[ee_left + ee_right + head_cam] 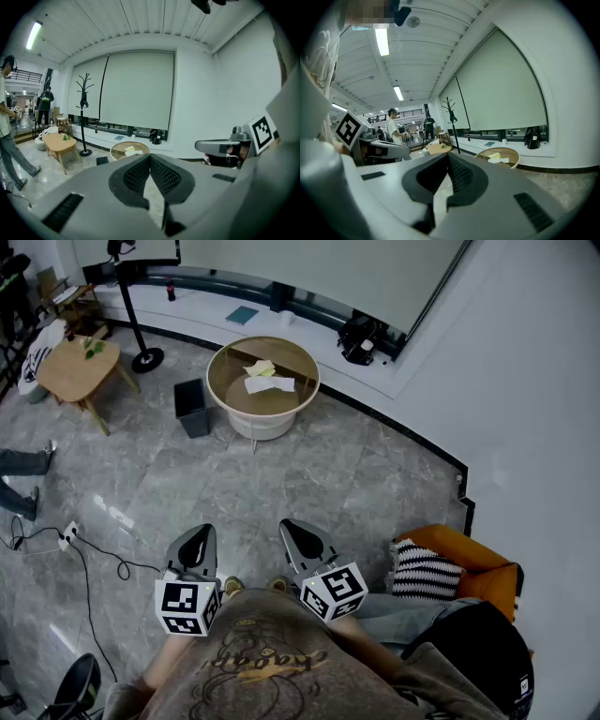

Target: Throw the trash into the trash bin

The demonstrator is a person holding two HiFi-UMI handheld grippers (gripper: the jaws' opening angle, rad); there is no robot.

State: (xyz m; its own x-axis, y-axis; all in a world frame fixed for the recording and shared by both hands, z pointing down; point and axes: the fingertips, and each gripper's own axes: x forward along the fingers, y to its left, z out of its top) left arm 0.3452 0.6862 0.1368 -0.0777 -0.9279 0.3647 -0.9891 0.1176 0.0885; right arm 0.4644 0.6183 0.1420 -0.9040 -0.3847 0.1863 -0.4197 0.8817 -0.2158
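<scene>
Crumpled paper trash lies on a round wooden table across the room; the paper trash and the paper trash also show small in both gripper views. A dark square trash bin stands on the floor just left of that table. My left gripper and right gripper are held close to my body, far from the table, side by side. Both are shut, tips touching, with nothing between the jaws. The left gripper and the right gripper point toward the table.
A low wooden side table and a coat stand base sit at the far left. An orange armchair with a striped cushion is at my right. A cable and power strip lie on the floor at left. People stand in the background.
</scene>
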